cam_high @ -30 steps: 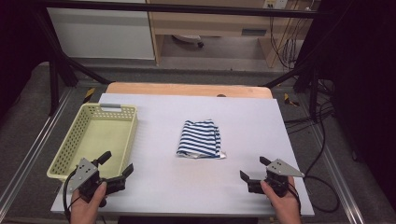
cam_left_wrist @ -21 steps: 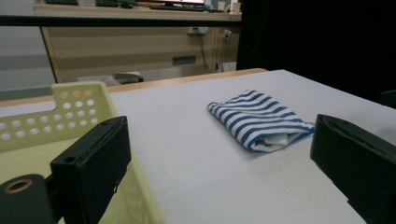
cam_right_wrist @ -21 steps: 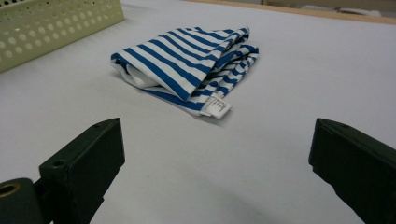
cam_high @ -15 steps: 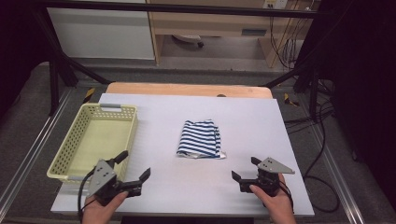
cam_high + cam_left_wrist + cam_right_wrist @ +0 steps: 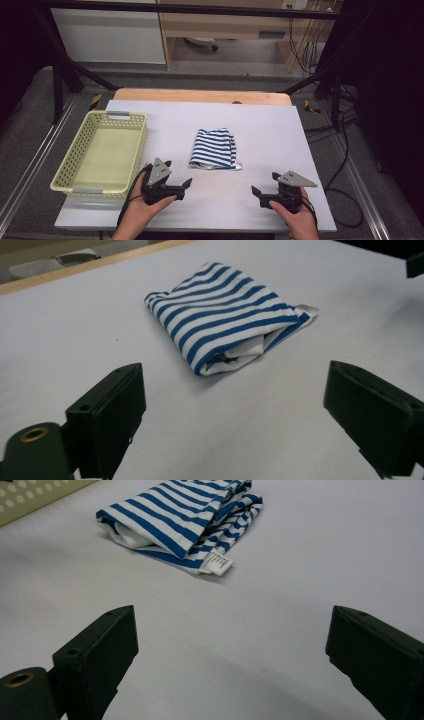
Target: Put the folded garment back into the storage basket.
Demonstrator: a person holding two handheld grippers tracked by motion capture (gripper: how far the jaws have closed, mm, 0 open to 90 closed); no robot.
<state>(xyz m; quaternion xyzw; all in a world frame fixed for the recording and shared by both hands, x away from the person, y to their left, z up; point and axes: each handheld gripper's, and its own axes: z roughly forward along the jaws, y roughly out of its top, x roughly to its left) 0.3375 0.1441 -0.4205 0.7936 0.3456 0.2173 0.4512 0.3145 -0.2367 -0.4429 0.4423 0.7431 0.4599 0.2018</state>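
Note:
A folded blue-and-white striped cloth [image 5: 215, 149] lies in the middle of the white table [image 5: 280, 130]. My left gripper [image 5: 179, 172] is held low just left of and nearer than the cloth, pointing at it. In the left gripper view the cloth [image 5: 225, 315] lies just beyond my left gripper [image 5: 234, 390]. Its jaws have just been closing a little, still stand wide, and have nothing between them. My right gripper [image 5: 264, 183] is open near the front right. Ahead of my right gripper [image 5: 232, 617] lies the cloth [image 5: 175, 515] with its white label [image 5: 216, 562].
A pale yellow perforated basket [image 5: 65, 167] stands at the left of the table, with nothing in it, and its corner [image 5: 30, 497] appears in the right gripper view. A wooden strip [image 5: 200, 95] runs along the far table edge. Cables [image 5: 325, 132] hang at the right.
My left hand has carried its gripper rightward from in front of the basket to just beside the striped cloth. The right gripper has stayed where it was.

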